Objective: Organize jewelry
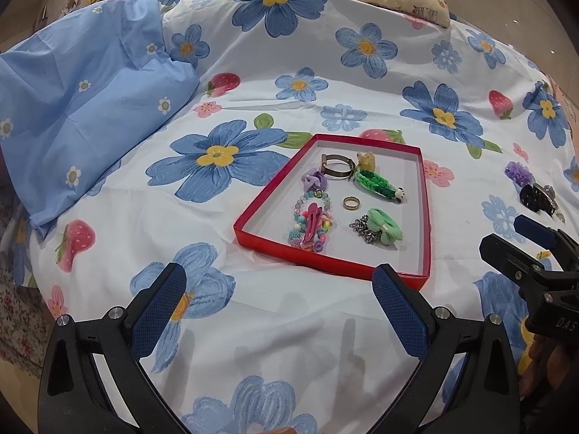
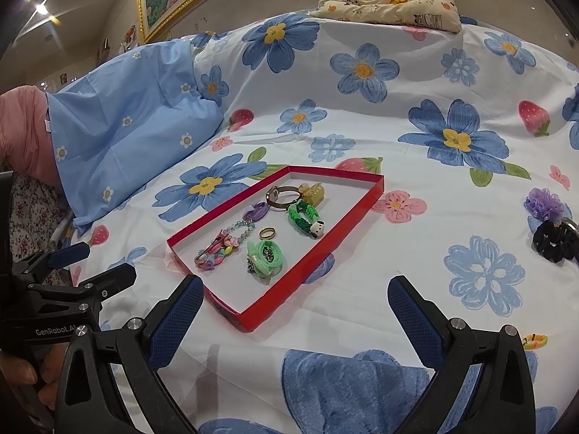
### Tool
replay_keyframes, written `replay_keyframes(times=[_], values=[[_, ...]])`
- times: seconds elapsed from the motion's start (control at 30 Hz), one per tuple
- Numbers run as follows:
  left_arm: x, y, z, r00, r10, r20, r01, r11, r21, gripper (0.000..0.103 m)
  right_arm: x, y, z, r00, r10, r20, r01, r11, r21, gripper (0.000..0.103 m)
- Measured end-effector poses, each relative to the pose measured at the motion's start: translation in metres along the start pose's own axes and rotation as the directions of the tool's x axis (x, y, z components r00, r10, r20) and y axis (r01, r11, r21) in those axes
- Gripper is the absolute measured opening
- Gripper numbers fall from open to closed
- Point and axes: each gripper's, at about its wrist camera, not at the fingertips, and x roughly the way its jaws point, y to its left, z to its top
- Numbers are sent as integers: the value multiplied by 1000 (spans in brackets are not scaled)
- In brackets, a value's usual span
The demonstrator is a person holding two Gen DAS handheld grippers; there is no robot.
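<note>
Left wrist view: left gripper [image 1: 278, 302] hovers before the red tray [image 1: 427, 195], jaws spread, empty. Most jewelry already lies inside.

Right wrist view: right gripper [image 2: 295, 311] likewise spread and empty. Likely next: fetch the black scrunchie [image 2: 555, 240] and purple scrunchie [image 2: 544, 204] lying well right on open bed.

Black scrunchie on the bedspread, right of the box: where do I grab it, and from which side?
Pinch the black scrunchie across its near ruffled rim, coming from above with the right gripper. It lies flat, and the purple scrunchie crowds its far side.
</note>
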Motion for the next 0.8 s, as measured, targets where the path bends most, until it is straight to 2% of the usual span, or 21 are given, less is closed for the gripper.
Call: replay_keyframes(times=[0.8], values=[[0, 1, 0, 1000, -4, 5, 4, 1000, 1, 103, 0, 7, 2, 1000, 17, -5, -18, 1000, -26, 103]])
